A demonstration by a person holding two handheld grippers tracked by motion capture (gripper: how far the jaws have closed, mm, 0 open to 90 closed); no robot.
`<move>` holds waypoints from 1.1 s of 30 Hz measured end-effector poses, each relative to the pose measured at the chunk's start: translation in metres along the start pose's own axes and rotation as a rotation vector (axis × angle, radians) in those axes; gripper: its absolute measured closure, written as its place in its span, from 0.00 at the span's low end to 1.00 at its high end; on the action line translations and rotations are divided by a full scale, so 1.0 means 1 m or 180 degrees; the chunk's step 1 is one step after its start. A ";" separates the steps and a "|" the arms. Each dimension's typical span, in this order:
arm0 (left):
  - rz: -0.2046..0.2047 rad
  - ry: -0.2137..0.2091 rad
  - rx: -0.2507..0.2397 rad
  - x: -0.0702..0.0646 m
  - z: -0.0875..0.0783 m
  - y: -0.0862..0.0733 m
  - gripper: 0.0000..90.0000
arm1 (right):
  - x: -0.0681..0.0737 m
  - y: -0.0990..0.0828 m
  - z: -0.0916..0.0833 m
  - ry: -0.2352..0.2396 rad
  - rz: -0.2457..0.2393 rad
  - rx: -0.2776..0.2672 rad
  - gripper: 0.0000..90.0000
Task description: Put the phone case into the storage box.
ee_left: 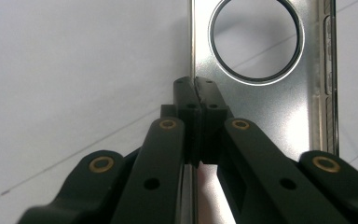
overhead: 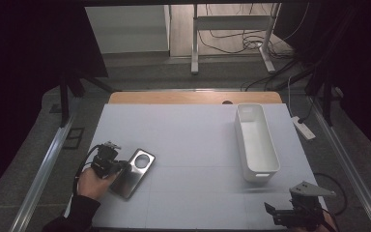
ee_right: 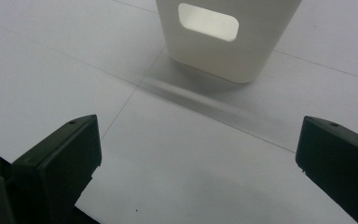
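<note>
A: where was the metal plate?

B: near-left on the table, long axis angled toward the bin. Left gripper clamped on its edge; right gripper wide open, empty, well apart.

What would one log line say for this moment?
left tongs: shut on metal plate edge | right tongs: open, idle | white bin: empty

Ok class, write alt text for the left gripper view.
The left gripper is shut on the edge of a silver metal plate with a large round hole, which lies on a pale table. The black jaws rise from the bottom, tips pressed together.
</note>
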State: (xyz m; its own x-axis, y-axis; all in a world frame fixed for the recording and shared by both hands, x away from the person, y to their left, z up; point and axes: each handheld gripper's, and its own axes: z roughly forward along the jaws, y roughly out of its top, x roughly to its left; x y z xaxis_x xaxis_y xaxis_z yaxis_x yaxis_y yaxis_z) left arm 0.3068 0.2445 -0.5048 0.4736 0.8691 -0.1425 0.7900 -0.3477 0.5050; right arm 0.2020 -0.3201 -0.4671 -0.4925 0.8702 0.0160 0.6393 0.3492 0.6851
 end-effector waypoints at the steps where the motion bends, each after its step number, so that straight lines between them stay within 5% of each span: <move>1: 0.0001 0.0026 -0.0113 -0.004 -0.003 0.000 0.99 | 0.000 0.000 0.000 -0.0001 -0.0006 0.0000 0.01; 9: -0.0014 0.0002 -0.0628 -0.017 -0.020 -0.003 0.99 | 0.000 0.000 0.000 -0.0004 -0.0006 -0.0008 0.01; 19: -0.0036 -0.0020 -0.1005 -0.035 -0.034 -0.010 0.99 | 0.001 0.000 0.000 0.0017 -0.0024 -0.0013 0.00; 33: -0.0095 -0.0057 -0.1130 -0.050 -0.040 -0.019 0.99 | -0.002 0.000 -0.003 0.0140 0.0011 -0.0084 0.00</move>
State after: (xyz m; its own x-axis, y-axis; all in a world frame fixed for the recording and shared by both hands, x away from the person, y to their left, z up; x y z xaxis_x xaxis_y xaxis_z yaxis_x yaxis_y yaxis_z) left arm 0.2528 0.2216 -0.4728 0.4617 0.8696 -0.1750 0.6204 -0.1756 0.7643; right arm 0.2011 -0.3223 -0.4649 -0.5160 0.8551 0.0500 0.6256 0.3364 0.7039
